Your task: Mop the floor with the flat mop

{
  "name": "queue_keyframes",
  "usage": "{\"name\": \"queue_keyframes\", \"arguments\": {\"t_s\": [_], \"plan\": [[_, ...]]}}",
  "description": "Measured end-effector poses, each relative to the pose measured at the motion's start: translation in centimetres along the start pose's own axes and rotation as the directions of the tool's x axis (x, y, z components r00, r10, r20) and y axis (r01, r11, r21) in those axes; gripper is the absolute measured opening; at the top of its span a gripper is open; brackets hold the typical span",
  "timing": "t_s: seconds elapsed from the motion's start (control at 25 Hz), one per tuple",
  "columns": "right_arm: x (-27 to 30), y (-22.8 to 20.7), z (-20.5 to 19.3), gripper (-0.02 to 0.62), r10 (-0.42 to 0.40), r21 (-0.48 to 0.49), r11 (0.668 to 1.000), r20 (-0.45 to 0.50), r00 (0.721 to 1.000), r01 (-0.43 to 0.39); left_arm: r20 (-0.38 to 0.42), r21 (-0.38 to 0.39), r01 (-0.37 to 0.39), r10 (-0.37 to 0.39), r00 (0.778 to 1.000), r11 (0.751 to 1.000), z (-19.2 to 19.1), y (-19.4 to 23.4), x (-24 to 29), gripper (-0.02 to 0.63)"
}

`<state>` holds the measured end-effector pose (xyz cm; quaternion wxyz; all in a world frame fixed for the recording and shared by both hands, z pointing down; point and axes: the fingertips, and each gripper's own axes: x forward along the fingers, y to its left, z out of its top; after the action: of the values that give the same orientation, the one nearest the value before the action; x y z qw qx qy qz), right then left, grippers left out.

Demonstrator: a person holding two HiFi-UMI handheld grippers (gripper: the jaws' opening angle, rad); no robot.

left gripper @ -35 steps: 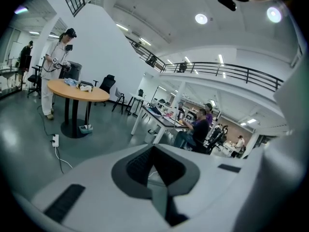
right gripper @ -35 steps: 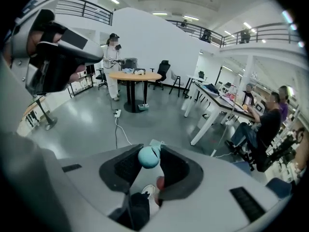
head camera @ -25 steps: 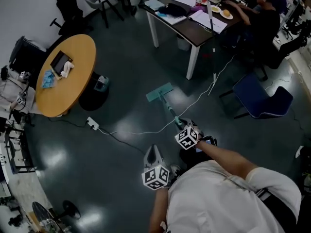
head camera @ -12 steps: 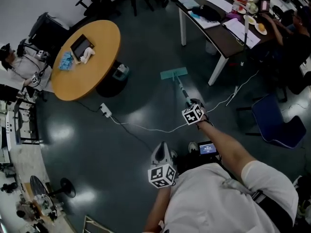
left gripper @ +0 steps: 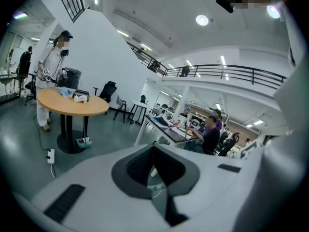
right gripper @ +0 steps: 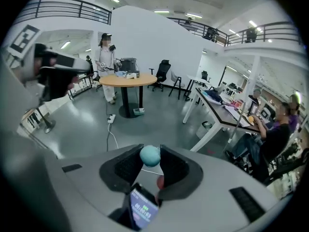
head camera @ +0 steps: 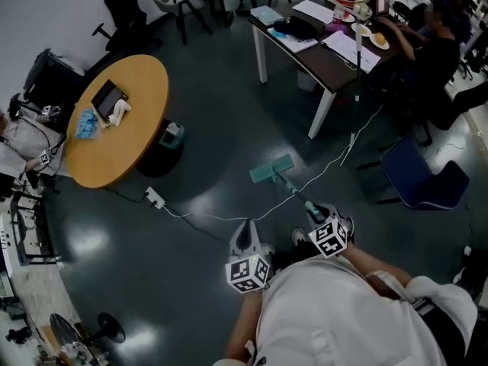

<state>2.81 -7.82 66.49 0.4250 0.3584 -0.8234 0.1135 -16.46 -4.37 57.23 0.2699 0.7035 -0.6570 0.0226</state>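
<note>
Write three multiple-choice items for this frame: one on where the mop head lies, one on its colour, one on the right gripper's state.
1. Where is the mop head?
A) on the floor between the round table and the desk
B) on top of the desk
C) under the blue chair

2. What colour is the mop head?
A) red
B) yellow
C) teal

3. What is the right gripper doing?
A) open and empty
B) shut on the mop handle
C) shut on the white cable

Answers:
1 A, the head view shows it flat on the floor between the two.
2 C, it shows teal against the dark floor.
3 B, the right gripper view shows the handle's rounded end between its fingers.
</note>
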Motion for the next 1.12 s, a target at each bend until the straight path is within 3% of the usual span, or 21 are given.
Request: {"name": "queue_keyframes", "arguments": {"t_s": [0.16, 0.44, 0.6, 0.92, 1.12], "plan": [[-4.7, 1.7, -2.2, 0.111, 0.007, -0.042, 0.999, -0.031, 0.999, -0.008, -0.024, -0.006, 0.044, -0.044, 0.999, 0.999, -0.5, -0.5, -0.1, 0.008], [-4.6, 3.0, -4.1, 0.112, 0.059, 0.047, 0.997, -0.091, 0.994, -0.055, -0.035, -0.021, 0.028, -0.029, 0.999, 0.999, -0.7, 1.4, -0.4, 0.008], [-3.3, 0.7, -4.1, 0.110, -0.029, 0.129, 0.991, -0.052, 0.998, 0.035, -0.046, -0.021, 0.014, -0.015, 0.999, 1.000, -1.1, 1.8, -0.3, 0.008], [4.8, -1.7, 1.5, 0.110, -0.080, 0.102, 0.992, 0.060, 0.995, 0.074, -0.055, -0.036, 0.010, -0.012, 0.998, 0.999, -1.0, 1.4, 0.9, 0.008], [15.2, -5.1, 2.3, 0.110, -0.085, 0.092, 0.992, -0.023, 0.996, 0.087, -0.040, -0.020, -0.032, 0.031, 0.999, 0.999, -0.2, 2.0, 0.8, 0.008]]}}
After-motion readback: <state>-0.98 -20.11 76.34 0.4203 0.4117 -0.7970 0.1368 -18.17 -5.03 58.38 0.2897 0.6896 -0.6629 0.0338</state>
